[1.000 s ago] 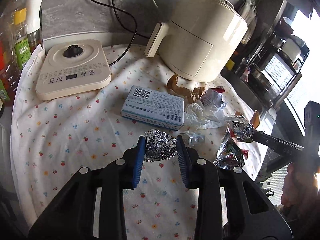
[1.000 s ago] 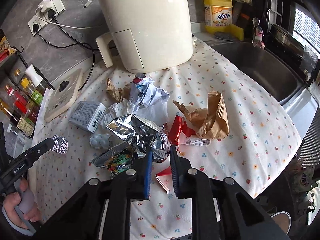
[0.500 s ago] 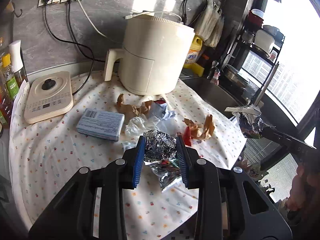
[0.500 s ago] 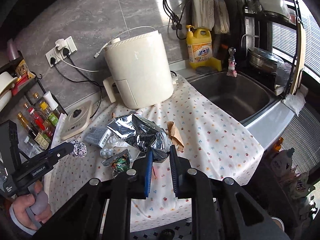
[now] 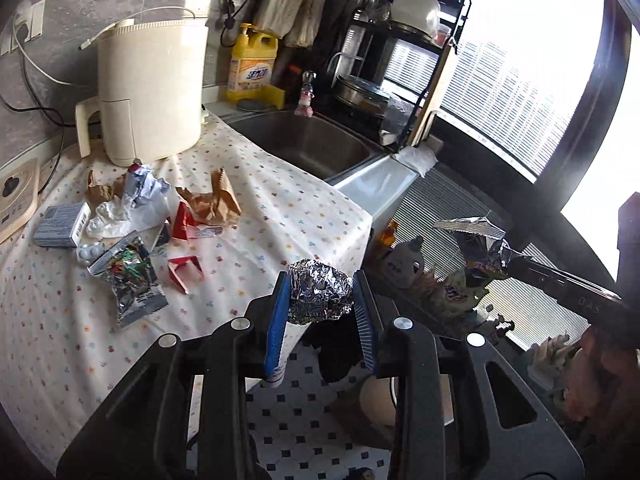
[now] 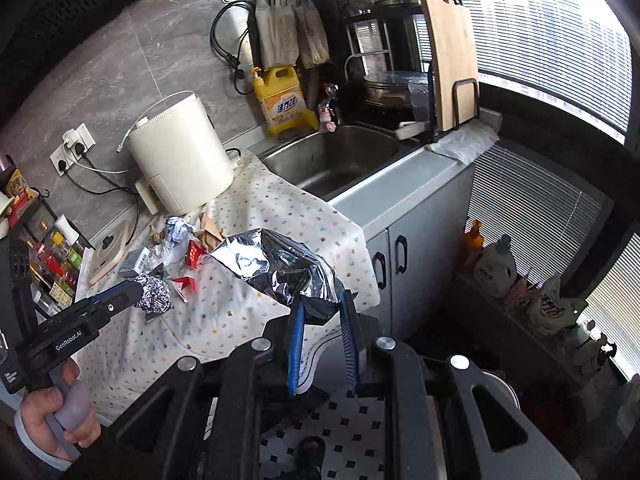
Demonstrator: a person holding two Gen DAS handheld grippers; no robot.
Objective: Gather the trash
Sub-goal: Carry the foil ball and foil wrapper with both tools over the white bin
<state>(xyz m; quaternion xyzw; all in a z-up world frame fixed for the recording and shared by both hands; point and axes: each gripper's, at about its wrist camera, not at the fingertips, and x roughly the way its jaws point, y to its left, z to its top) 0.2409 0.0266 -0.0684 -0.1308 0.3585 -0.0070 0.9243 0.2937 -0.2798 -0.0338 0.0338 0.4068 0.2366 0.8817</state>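
Currently, my left gripper [image 5: 320, 300] pinches a crumpled silver foil ball [image 5: 319, 298] beyond the tablecloth's [image 5: 280, 216] front edge; my right gripper [image 6: 322, 334] clamps a silver snack bag [image 6: 276, 272], its lower end hidden between the pads.

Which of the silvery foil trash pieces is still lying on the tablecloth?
The printed foil snack wrapper beside the red paper scrap. The foil ball and the silver bag are each held in tongs, off the cloth.

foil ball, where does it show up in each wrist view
Left wrist: foil ball at lower centre, clamped in the left gripper.
Right wrist: foil ball at left, over the floral cloth.
Shared landmark: cream air fryer.
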